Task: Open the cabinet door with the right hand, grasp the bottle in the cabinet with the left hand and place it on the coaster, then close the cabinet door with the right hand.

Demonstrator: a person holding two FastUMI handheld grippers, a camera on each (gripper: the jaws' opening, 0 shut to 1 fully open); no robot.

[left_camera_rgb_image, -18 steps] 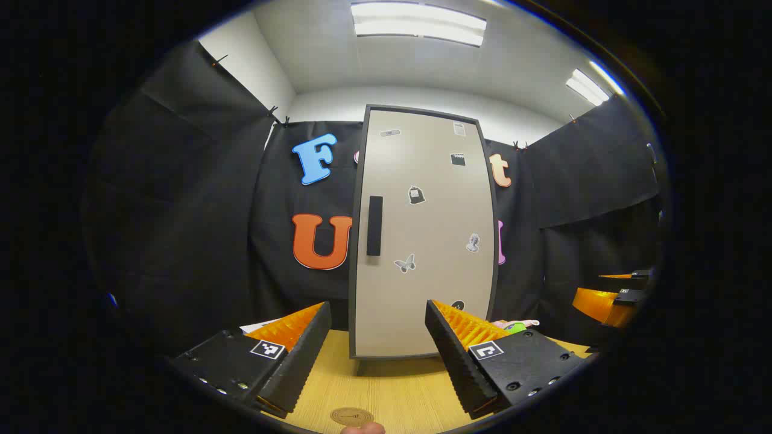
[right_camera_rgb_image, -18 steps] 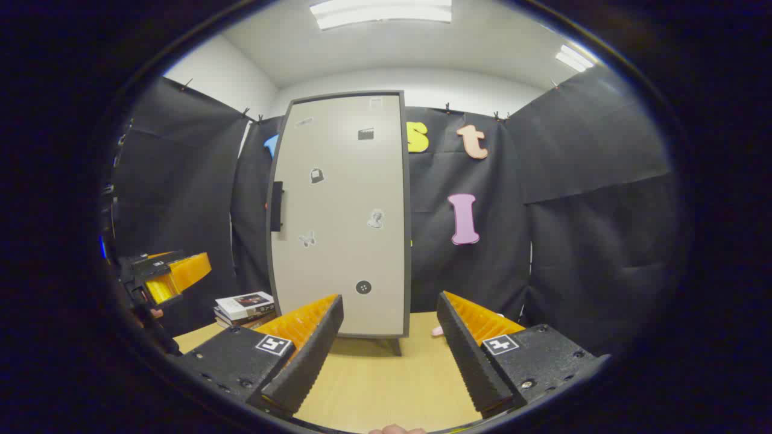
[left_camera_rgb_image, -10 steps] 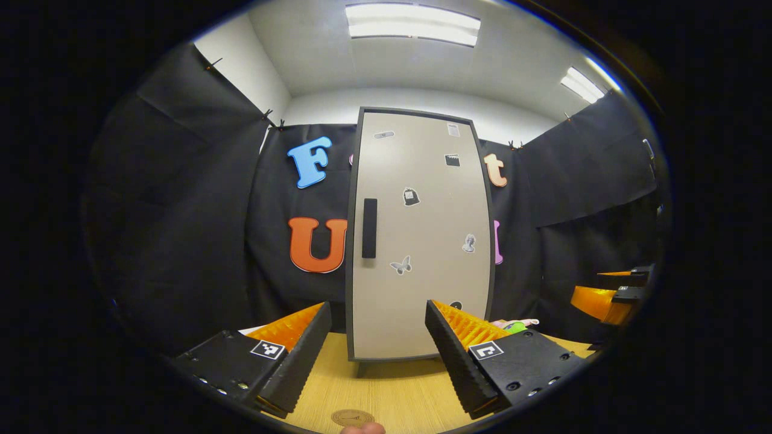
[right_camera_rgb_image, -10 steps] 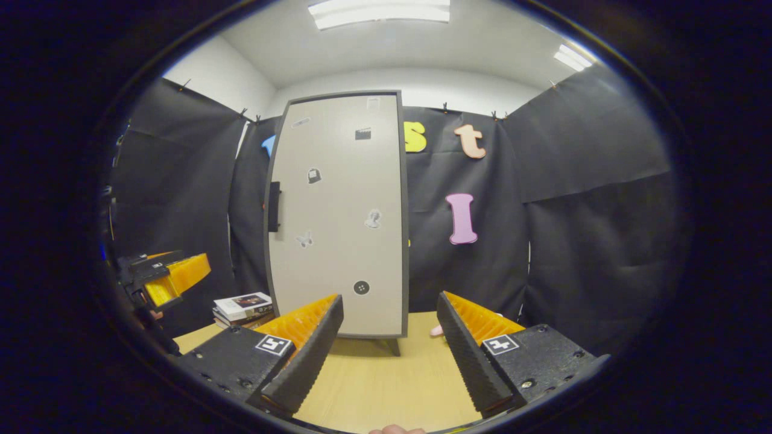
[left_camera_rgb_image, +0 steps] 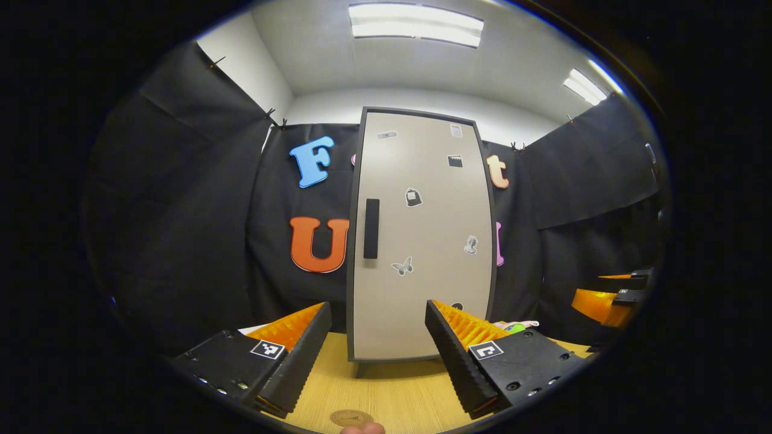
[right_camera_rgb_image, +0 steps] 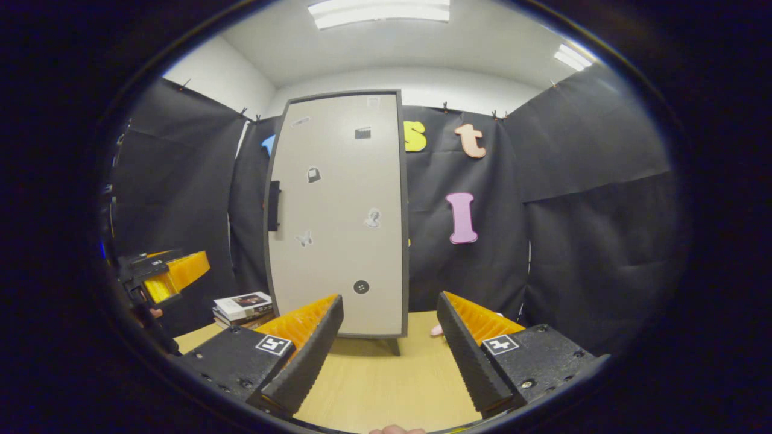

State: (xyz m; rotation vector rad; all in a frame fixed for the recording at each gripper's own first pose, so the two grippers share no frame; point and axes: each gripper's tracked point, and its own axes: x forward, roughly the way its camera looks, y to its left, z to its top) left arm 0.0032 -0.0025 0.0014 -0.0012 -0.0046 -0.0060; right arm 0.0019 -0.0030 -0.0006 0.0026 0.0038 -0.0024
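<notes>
A tall beige cabinet [left_camera_rgb_image: 422, 241] with a dark frame stands on the wooden table [left_camera_rgb_image: 386, 392], its door closed. A black handle [left_camera_rgb_image: 371, 228] runs down the door's left edge. The cabinet [right_camera_rgb_image: 344, 211] and its handle [right_camera_rgb_image: 274, 206] stand left of centre in the right gripper view. A round brown coaster [left_camera_rgb_image: 351, 418] lies on the table just in front of my left gripper [left_camera_rgb_image: 378, 355], which is open and empty. My right gripper [right_camera_rgb_image: 389, 352] is also open and empty, short of the cabinet. The bottle is hidden behind the door.
A stack of books [right_camera_rgb_image: 244, 306] lies left of the cabinet. A small green and pink object [left_camera_rgb_image: 514, 327] sits to its right. The other gripper [left_camera_rgb_image: 609, 298] shows at the right edge of the left gripper view, and the left one [right_camera_rgb_image: 160, 277] at the right view's left edge.
Both views shift only slightly against the cabinet. The door stays closed and both grippers stay open.
</notes>
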